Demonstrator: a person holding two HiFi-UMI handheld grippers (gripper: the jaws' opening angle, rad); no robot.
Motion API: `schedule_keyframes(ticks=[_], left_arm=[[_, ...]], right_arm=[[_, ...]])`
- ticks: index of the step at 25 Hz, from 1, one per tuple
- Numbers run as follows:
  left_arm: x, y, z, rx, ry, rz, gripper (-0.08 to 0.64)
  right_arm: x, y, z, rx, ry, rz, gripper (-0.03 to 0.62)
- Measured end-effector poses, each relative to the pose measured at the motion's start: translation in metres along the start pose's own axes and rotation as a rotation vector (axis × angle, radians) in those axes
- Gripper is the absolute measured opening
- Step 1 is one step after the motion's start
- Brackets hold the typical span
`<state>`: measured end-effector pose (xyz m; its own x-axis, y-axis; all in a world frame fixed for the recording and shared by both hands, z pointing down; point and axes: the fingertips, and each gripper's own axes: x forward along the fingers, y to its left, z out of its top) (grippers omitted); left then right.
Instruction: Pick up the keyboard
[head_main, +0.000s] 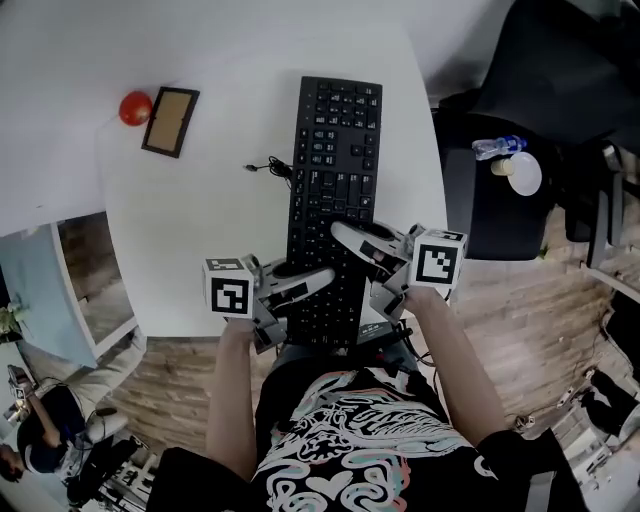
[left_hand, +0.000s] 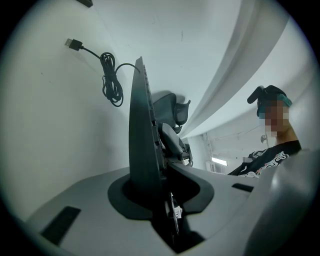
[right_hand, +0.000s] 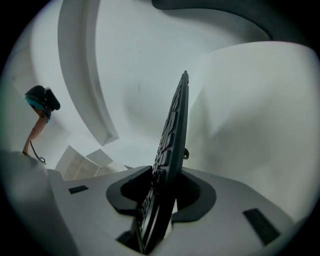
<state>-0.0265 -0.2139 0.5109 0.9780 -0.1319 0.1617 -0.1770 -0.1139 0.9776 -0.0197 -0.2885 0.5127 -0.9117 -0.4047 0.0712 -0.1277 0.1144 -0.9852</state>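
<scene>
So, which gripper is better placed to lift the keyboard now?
Left. The left gripper grips the keyboard at its near end; the right gripper has its jaws open around it, not pressing.

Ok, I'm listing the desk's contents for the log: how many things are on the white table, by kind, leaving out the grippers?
keyboard, with its cable: 1
framed board: 1
red ball: 1
Total: 3

Bright, even light; dark fisheye corners, soft foregrounds.
</scene>
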Motion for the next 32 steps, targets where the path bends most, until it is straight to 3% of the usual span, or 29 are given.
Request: schedule_keyframes(ticks=[8,14,32], left_arm=[[0.0,-0.004,0.002,0.051,-0.066,-0.071,0.097],[0.0,0.002,-0.002,0.067,-0.044,-0.113,0.097],[0.0,0.03,-0.006,0.19,-0.041,-0.169,0.097]], right_arm=[[0.004,0.01,0.005,-0.069,-0.064,0.045,0.118],[0.001,0.005,0.0,-0.091,-0.085,0.009,0.117],[0.004,-0.013,-0.004,-0.166,-0.152,0.015,0.11]])
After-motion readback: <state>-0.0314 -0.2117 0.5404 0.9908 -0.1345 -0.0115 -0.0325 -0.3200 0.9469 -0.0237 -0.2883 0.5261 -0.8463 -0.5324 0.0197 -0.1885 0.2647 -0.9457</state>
